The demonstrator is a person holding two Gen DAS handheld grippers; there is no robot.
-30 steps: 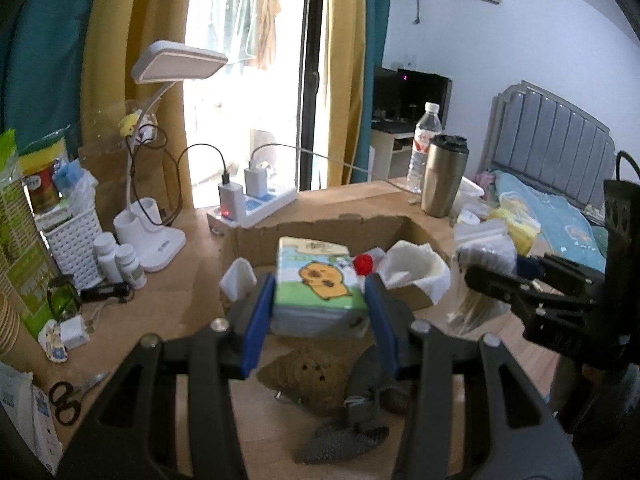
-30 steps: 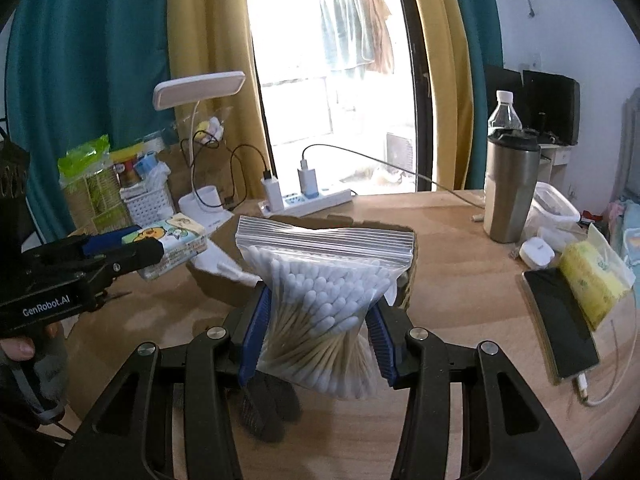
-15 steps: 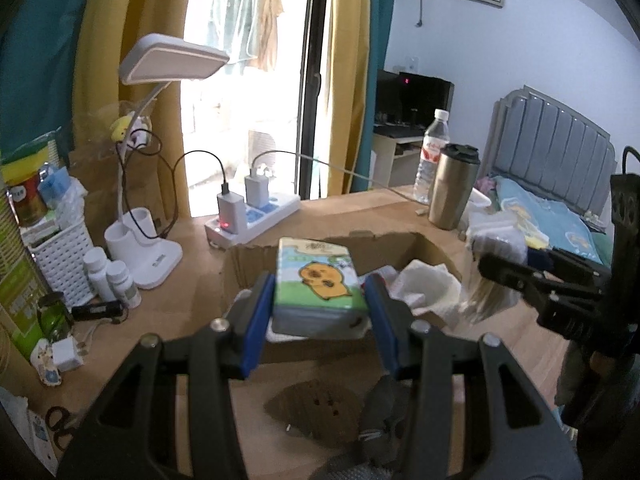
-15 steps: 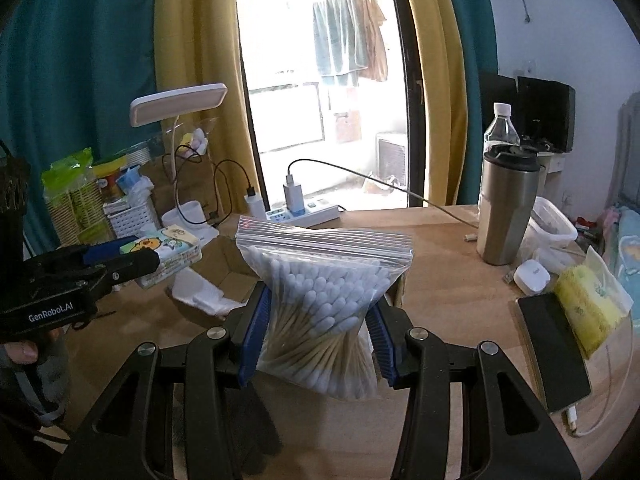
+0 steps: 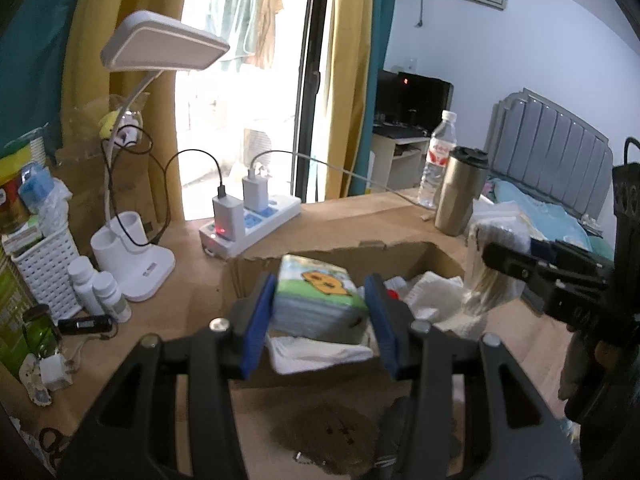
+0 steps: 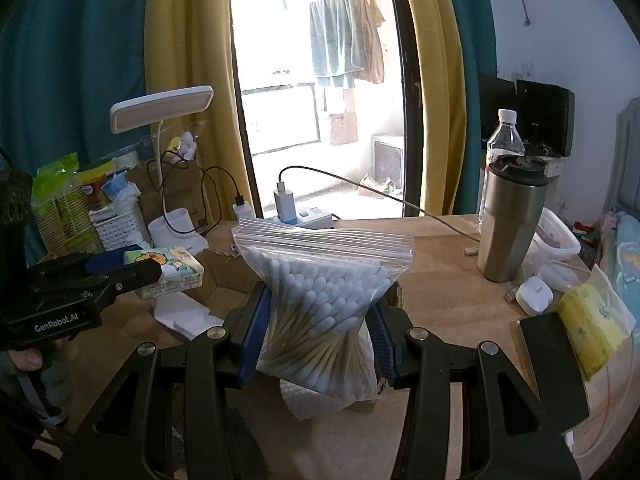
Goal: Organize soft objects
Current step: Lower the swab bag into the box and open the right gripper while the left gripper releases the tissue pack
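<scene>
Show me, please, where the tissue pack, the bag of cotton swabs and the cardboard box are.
tissue pack [image 5: 318,280], left wrist view, printed top face.
bag of cotton swabs [image 6: 320,292], right wrist view, swab-filled middle.
cardboard box [image 5: 344,254], left wrist view, far wall.

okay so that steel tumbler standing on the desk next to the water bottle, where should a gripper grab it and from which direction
Probably the tumbler's steel body, about mid-height below the black lid, coming in level from the open desk in front. It stands upright, so its sides are the reachable faces. The water bottle sits close behind it and a plastic container beside it, which makes those approaches crowded.
</scene>
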